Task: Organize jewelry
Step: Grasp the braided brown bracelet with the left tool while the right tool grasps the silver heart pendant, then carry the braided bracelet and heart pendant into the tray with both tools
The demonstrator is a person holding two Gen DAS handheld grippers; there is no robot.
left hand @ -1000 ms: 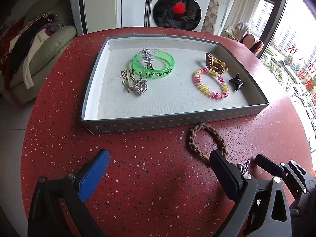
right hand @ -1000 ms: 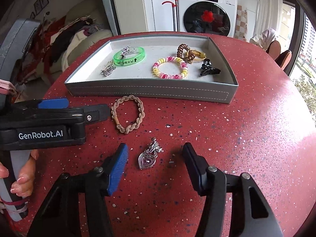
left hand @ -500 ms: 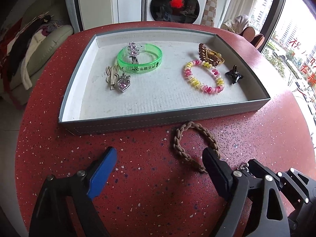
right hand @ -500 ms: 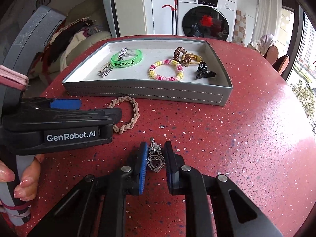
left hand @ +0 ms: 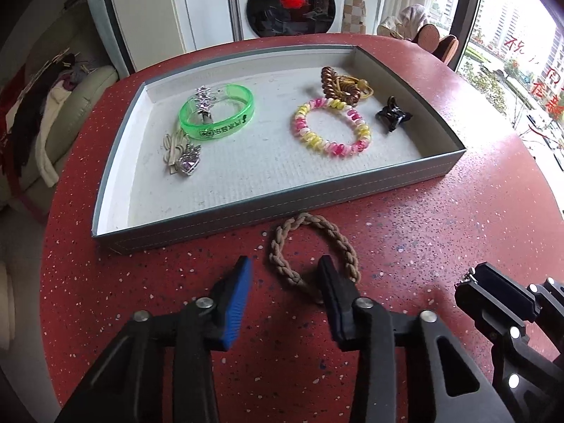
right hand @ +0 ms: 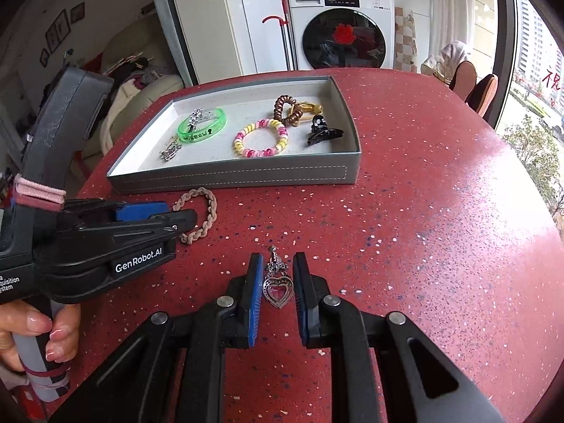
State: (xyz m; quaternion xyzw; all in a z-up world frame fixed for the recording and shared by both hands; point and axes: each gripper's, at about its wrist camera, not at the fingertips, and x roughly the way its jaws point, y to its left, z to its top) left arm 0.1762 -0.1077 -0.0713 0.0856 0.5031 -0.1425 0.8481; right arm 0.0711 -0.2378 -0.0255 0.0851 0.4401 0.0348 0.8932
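A grey tray (left hand: pixel 282 204) (right hand: pixel 232 176) on the red table holds a green bangle (left hand: pixel 216 116), a pink-yellow coil bracelet (left hand: pixel 331 130), brown coil ties (left hand: pixel 338 83), a black claw clip (left hand: pixel 393 116) and silver charms (left hand: pixel 187 158). A braided brown bracelet (left hand: pixel 313 250) (right hand: pixel 201 216) lies in front of the tray. My left gripper (left hand: pixel 285 275) is partly closed around the bracelet's near-left side, jaws apart. My right gripper (right hand: pixel 276 278) is shut on a silver heart pendant (right hand: pixel 278 287), held above the table.
The red speckled table (right hand: pixel 440 211) runs out to the right and near side. A washing machine (right hand: pixel 338 31) and a sofa with clothes (left hand: pixel 53 105) stand beyond the table. The right gripper's body (left hand: pixel 511 320) is close to the left gripper's right side.
My left gripper has moved right over the braided bracelet and narrowed its jaws. My right gripper closed on the heart pendant and lifted it off the table.
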